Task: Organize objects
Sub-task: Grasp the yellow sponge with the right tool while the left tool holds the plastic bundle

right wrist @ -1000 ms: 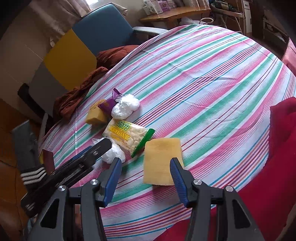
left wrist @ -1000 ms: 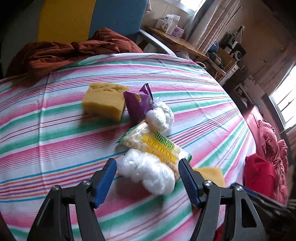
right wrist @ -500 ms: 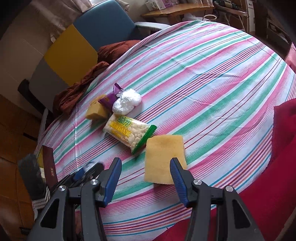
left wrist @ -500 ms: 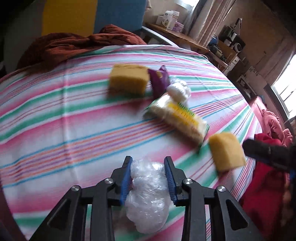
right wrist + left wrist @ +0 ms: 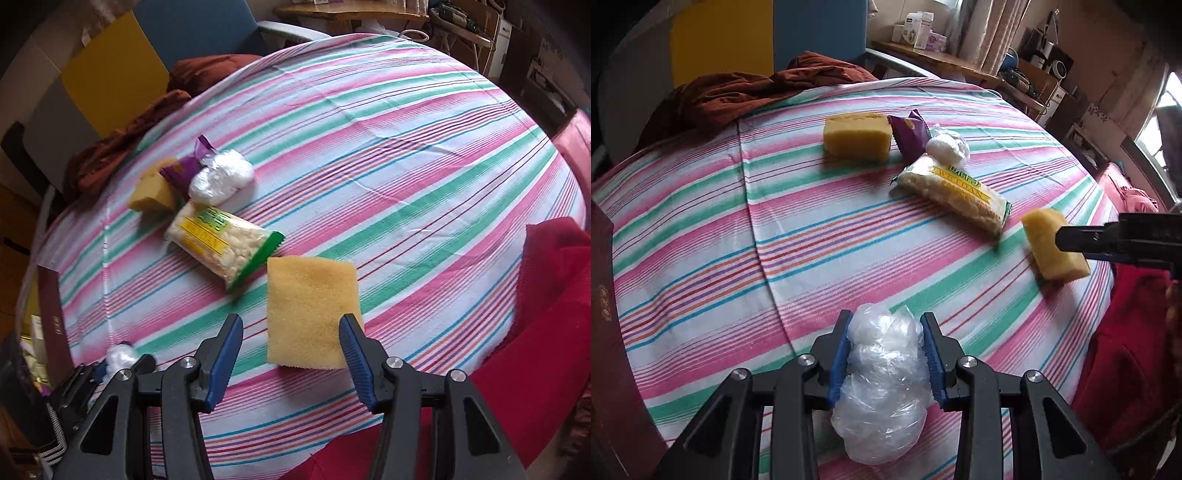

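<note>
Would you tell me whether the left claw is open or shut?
Shut: the left claw pads press both sides of the clear plastic bag.

The left gripper point(image 5: 886, 332) is pointing steeply downward, its blue pads point(image 5: 839, 354) pressing in from both sides on a clear plastic bag point(image 5: 882, 384), the jaws nearly together. The right gripper point(image 5: 291, 332) is also angling steeply down, its jaws standing partly apart and touching nothing, hovering above a yellow sponge point(image 5: 310, 310).

A dark red box point(image 5: 605, 332) is cut off by the left edge.
</note>
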Demonstrator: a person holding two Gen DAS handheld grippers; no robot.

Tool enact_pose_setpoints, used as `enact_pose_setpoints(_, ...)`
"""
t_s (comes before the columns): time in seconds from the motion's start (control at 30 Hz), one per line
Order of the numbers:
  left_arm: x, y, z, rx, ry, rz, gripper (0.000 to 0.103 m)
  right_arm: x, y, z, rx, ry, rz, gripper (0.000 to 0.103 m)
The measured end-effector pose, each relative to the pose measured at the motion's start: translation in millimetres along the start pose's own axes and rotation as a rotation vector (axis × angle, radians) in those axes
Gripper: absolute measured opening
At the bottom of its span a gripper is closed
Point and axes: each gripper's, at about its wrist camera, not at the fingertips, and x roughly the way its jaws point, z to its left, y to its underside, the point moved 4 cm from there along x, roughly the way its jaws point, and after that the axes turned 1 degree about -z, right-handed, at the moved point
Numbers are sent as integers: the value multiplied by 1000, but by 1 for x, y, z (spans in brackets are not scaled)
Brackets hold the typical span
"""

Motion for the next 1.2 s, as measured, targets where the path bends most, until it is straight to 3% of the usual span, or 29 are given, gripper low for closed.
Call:
enact_pose_setpoints(0.37, -35, 26, 9, -21, 18, -34, 33, -6, 1, -14, 85, 4, -34, 55)
enact_pose_setpoints(0.67, -70, 42, 16, -46, 48, -78, 34, 4, -1, -7, 23, 135, 30, 55)
enact_pose_setpoints(0.77, -78, 46, 20, -50, 50, -94, 34, -5, 0, -13, 69, 88, -22, 55)
enact_pose_setpoints(0.97, -85, 54, 25, -71, 65, -100, 34, 9, -3, -11, 31, 153, 64, 55)
enact_pose_setpoints(1.13, -96, 59, 25, -68, 67, -123, 34, 10, -5, -10, 25, 169, 63, 57)
enact_pose_setpoints(1.2, -101, 59, 27, -71, 65, -138, 34, 9, -5, -10, 18, 162, 60, 52)
